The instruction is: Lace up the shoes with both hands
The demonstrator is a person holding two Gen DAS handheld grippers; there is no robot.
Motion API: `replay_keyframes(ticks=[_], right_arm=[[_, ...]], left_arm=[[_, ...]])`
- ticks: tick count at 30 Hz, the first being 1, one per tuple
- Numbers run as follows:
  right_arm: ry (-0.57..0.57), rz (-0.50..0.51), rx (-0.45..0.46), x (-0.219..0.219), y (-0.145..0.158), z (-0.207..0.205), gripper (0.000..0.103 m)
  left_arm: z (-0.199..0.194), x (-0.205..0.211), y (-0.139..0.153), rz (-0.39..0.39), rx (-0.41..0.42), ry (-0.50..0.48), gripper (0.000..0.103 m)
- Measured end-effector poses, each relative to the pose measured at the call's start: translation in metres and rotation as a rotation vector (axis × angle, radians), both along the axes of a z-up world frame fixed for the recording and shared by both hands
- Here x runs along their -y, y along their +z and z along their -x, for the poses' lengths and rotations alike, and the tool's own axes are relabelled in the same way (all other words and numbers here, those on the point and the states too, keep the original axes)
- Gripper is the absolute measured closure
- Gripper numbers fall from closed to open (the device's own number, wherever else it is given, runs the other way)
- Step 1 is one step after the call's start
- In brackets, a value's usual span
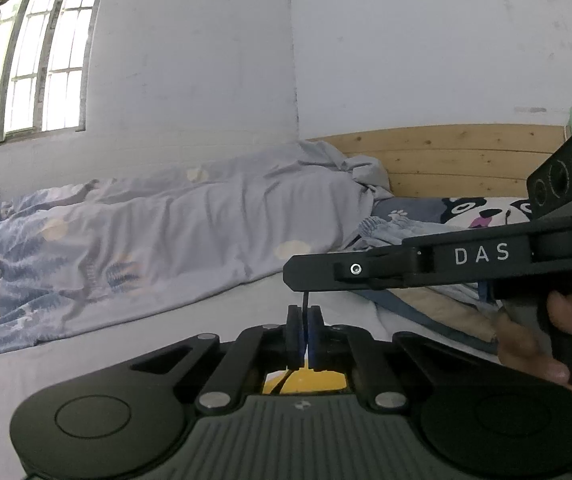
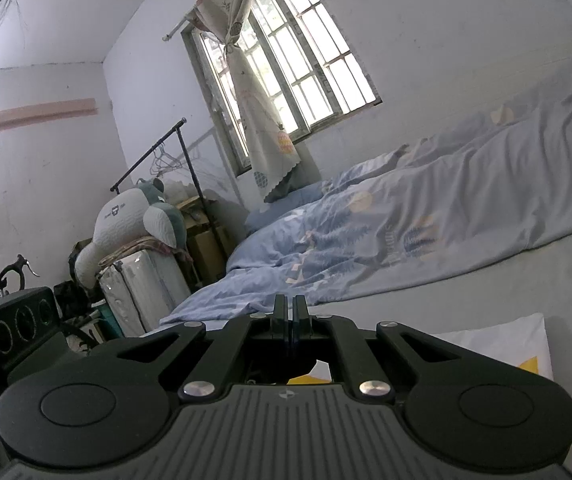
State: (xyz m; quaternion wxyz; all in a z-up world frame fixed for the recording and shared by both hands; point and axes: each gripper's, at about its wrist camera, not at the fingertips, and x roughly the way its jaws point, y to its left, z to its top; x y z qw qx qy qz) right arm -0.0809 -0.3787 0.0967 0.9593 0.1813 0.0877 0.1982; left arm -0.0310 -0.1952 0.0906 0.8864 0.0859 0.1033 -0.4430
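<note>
Left wrist — hand-held gripper [image 1: 305, 336] pinching lace [image 1: 305, 300].

Rumpled duvet [image 1: 174, 240] on the bed — barred window [image 2: 286, 64], clothes rack [image 2: 174, 152] beyond

The left claw [image 1: 305, 334] is matte black with blue pads on its two fingers, silver round screws at the linkage pivots, circular discs on either side and a grey ribbed housing behind. The right claw [image 2: 289, 322] is built the same; seen from the left wrist, its side arm carries white letters "DAS", one silver screw and three round lenses.
</note>
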Motion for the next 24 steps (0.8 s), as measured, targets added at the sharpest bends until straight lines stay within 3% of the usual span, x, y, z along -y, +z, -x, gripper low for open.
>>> replay_keyframes(ticks=[3,6,13,17,20,24], right_arm=[[-0.011,0.0,-0.002,0.001,-0.005,0.006,0.098],[-0.047,-0.018,-0.012,0.007,-0.006,0.007,0.061],[-0.157,-0.124,-0.015,0.041,-0.004,0.011,0.06],[-0.239,-0.139,-0.058,0.059,-0.007,0.01,0.06],[-0.28,-0.145,-0.102,0.069,-0.009,0.003,0.06],[-0.294,-0.141,-0.15,0.078,-0.014,-0.007,0.06]], left_arm=[[-0.002,0.002,0.001,-0.012,0.002,0.012,0.102],[-0.007,0.0,0.003,-0.022,0.006,0.048,0.102],[-0.032,-0.03,0.03,0.013,0.069,0.245,0.103],[-0.035,-0.036,0.05,-0.029,0.144,0.31,0.103],[-0.036,-0.025,0.058,-0.1,0.149,0.28,0.103],[-0.036,0.007,0.049,-0.255,0.074,0.159,0.103]])
